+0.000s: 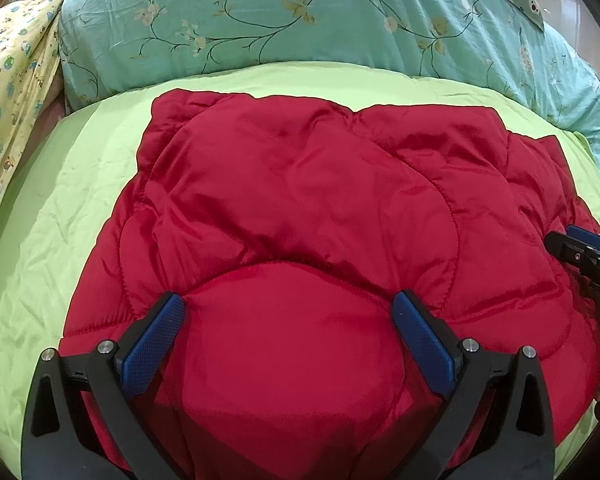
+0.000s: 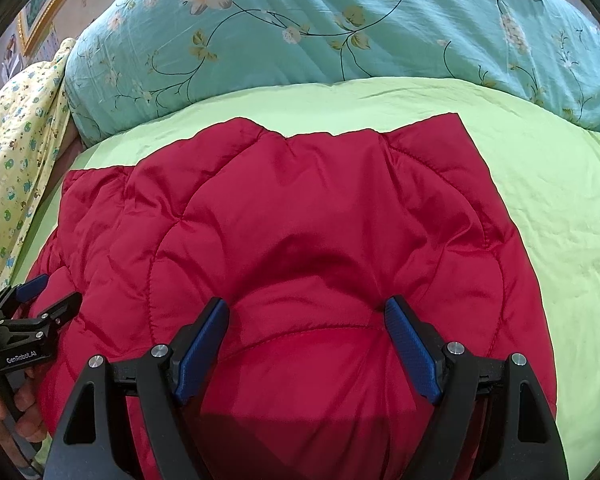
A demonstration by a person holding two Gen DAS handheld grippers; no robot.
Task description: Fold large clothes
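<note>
Green bed sheet [image 1: 52, 216]: red quilted jacket [image 1: 300, 200] lies folded into a compact block. Left gripper [image 1: 288, 320], right gripper [image 2: 306, 324] both spread apart, pads resting on it; likely near finished.

I saw both views evenly and brightly lit, sharp at centre. The red jacket [image 1: 300, 208] showed soft sheen, with a dark shadow band along its near edge. Fisheye bending curved the green sheet [image 2: 560, 208], and black vignette filled the corners.

Lime-green bedsheet [image 2: 540, 200], teal floral duvet [image 1: 300, 20], yellow patterned cloth [image 1: 12, 80], gold picture frame [image 2: 40, 28]
</note>
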